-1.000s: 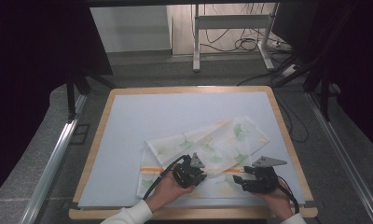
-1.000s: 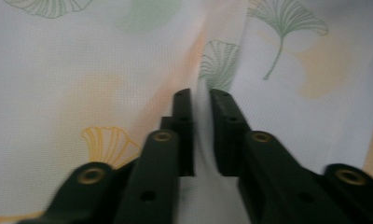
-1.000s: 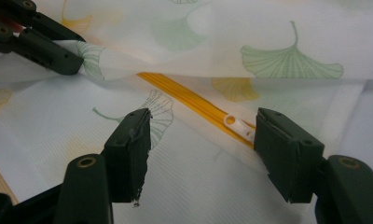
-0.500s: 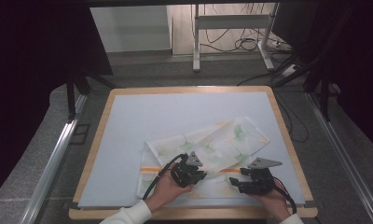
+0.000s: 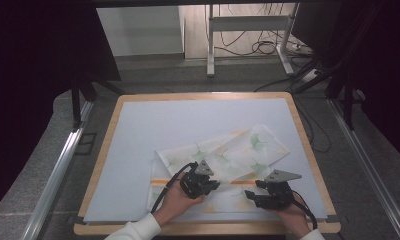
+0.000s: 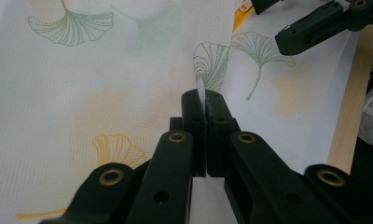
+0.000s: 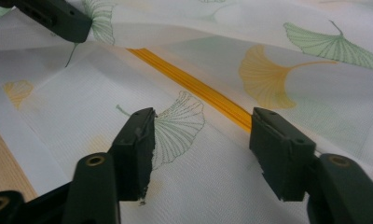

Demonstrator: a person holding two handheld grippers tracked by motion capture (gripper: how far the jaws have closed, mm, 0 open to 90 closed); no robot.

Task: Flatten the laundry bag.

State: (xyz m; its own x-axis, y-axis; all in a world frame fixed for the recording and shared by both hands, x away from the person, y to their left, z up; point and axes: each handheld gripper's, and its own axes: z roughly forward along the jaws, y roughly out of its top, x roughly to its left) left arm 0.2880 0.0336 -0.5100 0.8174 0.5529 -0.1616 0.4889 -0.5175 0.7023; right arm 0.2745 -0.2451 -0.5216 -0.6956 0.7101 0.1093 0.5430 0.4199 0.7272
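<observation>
Low in the high view, the left hand-held gripper [image 5: 211, 186] pinches a fold of the leaf-print cloth [image 5: 238, 152], while the right hand-held gripper [image 5: 255, 192], jaws apart and lately closing, rests on it.

A wooden-rimmed table [image 5: 119, 116] carries a pale blue mat [image 5: 188, 125] across nearly its whole top. Directly on the mat, toward five o'clock, lies a crumpled white cloth [image 5: 238, 155] printed with green and orange ginkgo leaves.

Legible text, labels, brands, numbers, signs: none. The cloth [image 5: 223, 160] on the desk [image 5: 138, 130] bears printed ginkgo-leaf motifs and an orange stripe only; no lettering stands on either.
</observation>
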